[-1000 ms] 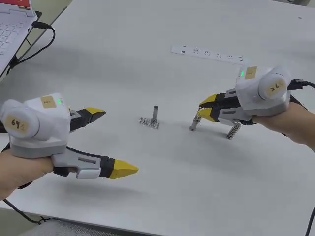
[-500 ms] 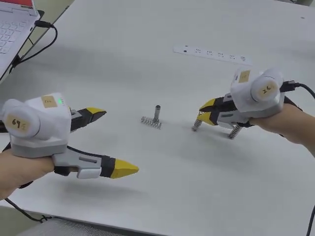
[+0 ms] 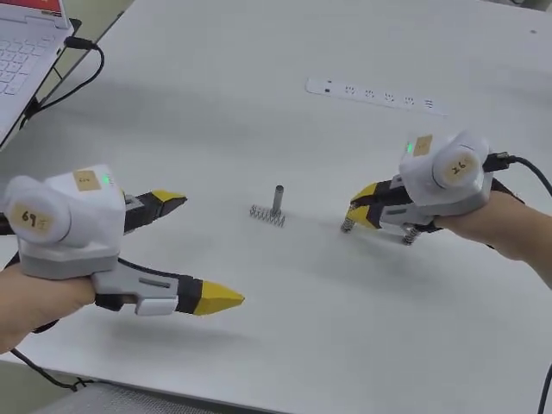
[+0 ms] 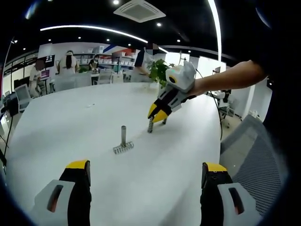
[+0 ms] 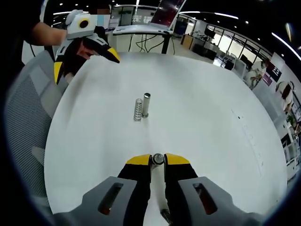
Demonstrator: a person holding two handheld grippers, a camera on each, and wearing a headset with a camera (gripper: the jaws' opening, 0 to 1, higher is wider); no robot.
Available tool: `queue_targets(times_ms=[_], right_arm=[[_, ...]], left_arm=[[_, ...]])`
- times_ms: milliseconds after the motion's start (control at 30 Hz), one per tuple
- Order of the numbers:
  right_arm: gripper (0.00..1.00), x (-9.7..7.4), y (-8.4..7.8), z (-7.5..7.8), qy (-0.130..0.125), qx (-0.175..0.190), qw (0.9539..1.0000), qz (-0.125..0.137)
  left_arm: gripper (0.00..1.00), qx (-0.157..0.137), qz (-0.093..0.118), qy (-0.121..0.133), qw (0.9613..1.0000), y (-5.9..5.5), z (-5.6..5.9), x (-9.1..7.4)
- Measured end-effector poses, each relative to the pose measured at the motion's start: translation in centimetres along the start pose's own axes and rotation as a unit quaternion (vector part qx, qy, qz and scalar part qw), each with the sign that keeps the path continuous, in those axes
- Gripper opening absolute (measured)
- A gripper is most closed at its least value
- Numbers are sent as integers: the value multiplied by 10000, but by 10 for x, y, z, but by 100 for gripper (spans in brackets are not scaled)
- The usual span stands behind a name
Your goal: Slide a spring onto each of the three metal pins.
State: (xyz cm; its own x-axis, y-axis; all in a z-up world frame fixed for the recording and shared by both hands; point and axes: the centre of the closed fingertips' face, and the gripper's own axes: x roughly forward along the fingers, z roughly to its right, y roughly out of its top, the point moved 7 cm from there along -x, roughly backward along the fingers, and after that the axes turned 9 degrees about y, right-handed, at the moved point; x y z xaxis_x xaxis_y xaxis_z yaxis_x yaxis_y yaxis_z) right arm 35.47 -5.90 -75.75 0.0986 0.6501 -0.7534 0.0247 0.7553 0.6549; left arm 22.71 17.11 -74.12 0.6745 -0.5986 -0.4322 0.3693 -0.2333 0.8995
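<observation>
A bare metal pin (image 3: pixel 278 199) stands upright mid-table, and a loose spring (image 3: pixel 266 216) lies at its foot. Both show in the left gripper view as pin (image 4: pixel 123 135) and spring (image 4: pixel 122 149), and in the right gripper view as pin (image 5: pixel 146 104) and spring (image 5: pixel 138 109). My right gripper (image 3: pixel 359 207) is shut on the top of a second pin (image 5: pixel 158 158) that wears a spring (image 3: pixel 348 224). A third sprung pin (image 3: pixel 410 235) leans just under that gripper's body. My left gripper (image 3: pixel 203 250) hovers open at the near left, nothing between its jaws.
A white power strip (image 3: pixel 371 95) lies across the far side of the table. A laptop (image 3: pixel 21 43) and its black cable (image 3: pixel 82 65) sit at the far left corner. A mesh chair (image 5: pixel 28 117) stands off the near edge.
My right gripper has rolled and sunk lower toward the table, still holding the sprung pin. The left gripper, the middle pin and the loose spring stayed where they were.
</observation>
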Motion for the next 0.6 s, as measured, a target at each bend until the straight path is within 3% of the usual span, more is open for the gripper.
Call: queue_targets(times_ms=[600], right_arm=[[12,-7,4,2,-172,115,9998,72]], left_arm=[[96,25,34,-8,10000,5,-1,-3]])
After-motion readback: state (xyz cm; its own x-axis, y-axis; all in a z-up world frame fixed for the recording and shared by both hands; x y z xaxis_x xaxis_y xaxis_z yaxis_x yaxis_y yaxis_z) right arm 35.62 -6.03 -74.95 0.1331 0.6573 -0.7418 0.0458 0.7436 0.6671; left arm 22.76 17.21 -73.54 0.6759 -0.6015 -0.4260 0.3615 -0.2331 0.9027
